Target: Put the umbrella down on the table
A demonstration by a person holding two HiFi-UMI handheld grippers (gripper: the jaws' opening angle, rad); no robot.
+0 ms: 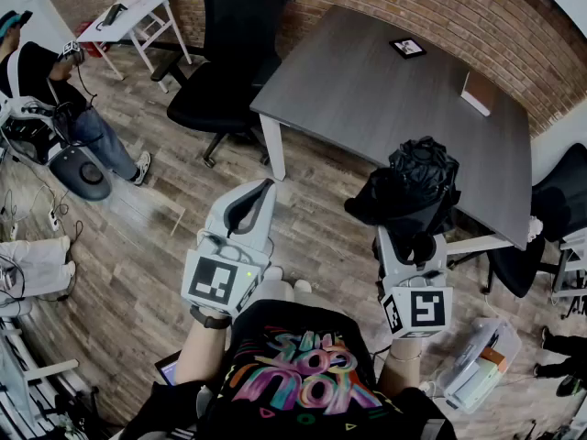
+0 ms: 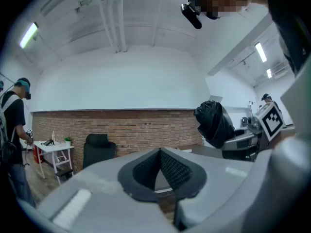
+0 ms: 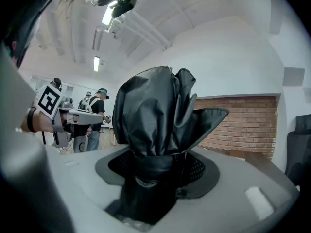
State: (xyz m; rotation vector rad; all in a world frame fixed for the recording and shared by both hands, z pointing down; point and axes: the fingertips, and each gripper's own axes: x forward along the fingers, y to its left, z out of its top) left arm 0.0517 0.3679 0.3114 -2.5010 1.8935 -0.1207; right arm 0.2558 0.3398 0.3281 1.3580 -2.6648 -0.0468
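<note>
Around the surface [image 1: 367, 99]
The umbrella [image 1: 417, 181], in the right hand-held gripper [image 1: 410, 235], is at its near edge. The left hand-held gripper [image 1: 260, 197] is before its left corner, a chair [image 1: 220, 90] stands to its left, and a card [image 1: 407, 47] and a box [image 1: 479, 93] lie on its far end.

The head view looks steeply down from above the person onto the left gripper [image 1: 249, 207], the right gripper [image 1: 415, 244], the wood floor [image 1: 138, 246] and the grey table [image 1: 367, 90] ahead. The left gripper view sits just behind its own jaws, facing level toward the far brick wall [image 2: 121, 127] and black office chair [image 2: 98, 149] — both shared with the head view. The right gripper view is nearly filled by the close umbrella [image 3: 155, 115] — the other gripper shows at its left
</note>
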